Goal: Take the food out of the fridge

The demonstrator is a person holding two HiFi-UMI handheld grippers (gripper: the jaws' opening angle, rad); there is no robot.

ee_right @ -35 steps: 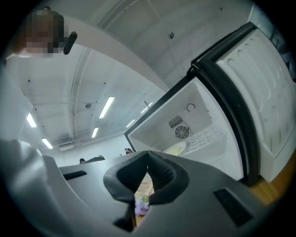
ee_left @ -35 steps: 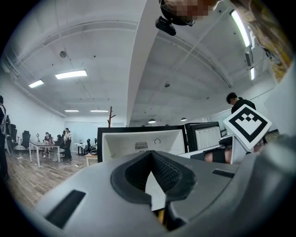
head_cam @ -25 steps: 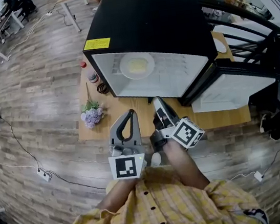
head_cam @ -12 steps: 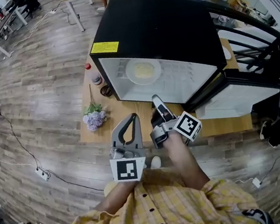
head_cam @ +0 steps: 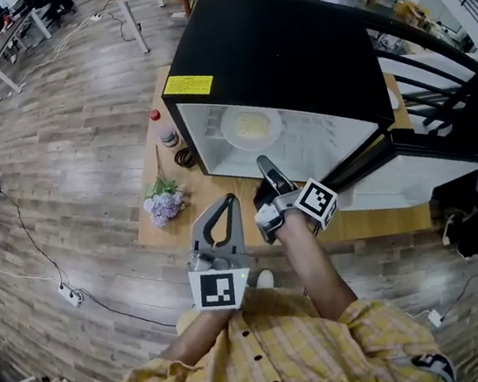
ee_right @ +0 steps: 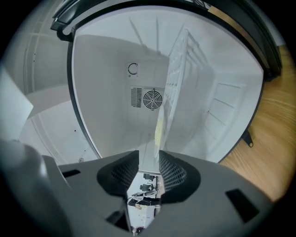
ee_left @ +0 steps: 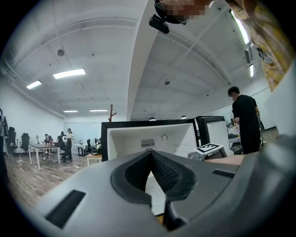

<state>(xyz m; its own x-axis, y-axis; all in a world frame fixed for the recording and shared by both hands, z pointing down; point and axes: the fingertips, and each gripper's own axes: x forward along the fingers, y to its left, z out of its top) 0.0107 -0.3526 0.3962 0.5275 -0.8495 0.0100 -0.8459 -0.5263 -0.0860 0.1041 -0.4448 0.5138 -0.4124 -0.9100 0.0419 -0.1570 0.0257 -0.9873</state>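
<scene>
Plank floor (head_cam: 68, 166) — wooden table (head_cam: 161, 234), black fridge (head_cam: 282, 56)

Long ceiling strip lamps (ee_left: 69, 73) give bright, even light with weak shadows. The white interior of the black box-shaped fridge (head_cam: 290, 55) glows palely. Fisheye bending curves every edge (both gripper views sit in dark round vignettes); the near foreground is soft.
</scene>
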